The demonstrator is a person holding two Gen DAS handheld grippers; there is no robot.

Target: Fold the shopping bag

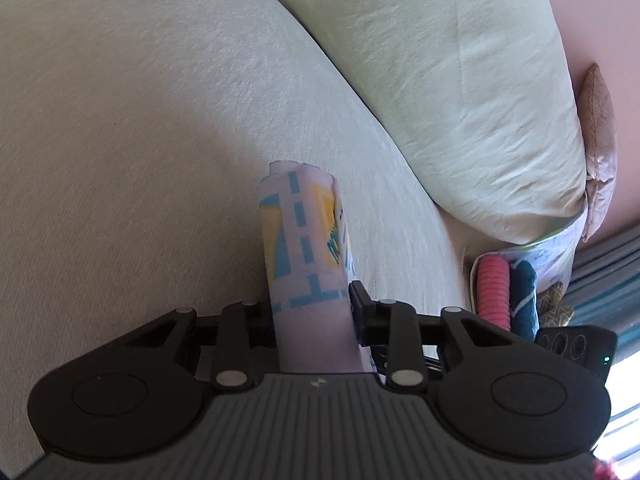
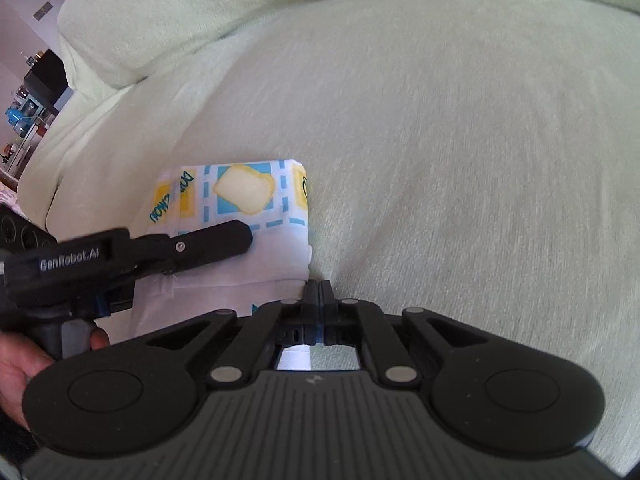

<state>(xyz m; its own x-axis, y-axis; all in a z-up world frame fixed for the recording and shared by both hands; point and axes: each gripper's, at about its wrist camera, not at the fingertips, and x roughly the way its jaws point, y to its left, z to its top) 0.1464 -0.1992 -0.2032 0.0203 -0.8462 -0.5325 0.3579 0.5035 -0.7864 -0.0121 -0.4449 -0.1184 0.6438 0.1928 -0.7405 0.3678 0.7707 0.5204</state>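
Note:
The shopping bag [image 2: 240, 208] is white with blue dashed lines, yellow patches and a toast picture. It lies folded into a small packet on the pale green sofa seat [image 2: 460, 160]. In the left wrist view the bag [image 1: 304, 256] stands on edge between the fingers of my left gripper [image 1: 312, 304], which is shut on it. The left gripper also shows in the right wrist view [image 2: 224, 242], lying across the bag from the left. My right gripper [image 2: 319, 292] is shut with jaws together, at the bag's near right corner; I cannot tell whether it pinches cloth.
A sofa back cushion [image 1: 460, 92] rises behind the seat. A pink cushion [image 1: 600, 148] and a bag holding pink and dark blue rolled items [image 1: 504, 292] sit at the sofa's end. A dark shelf with bottles [image 2: 36, 92] stands far left.

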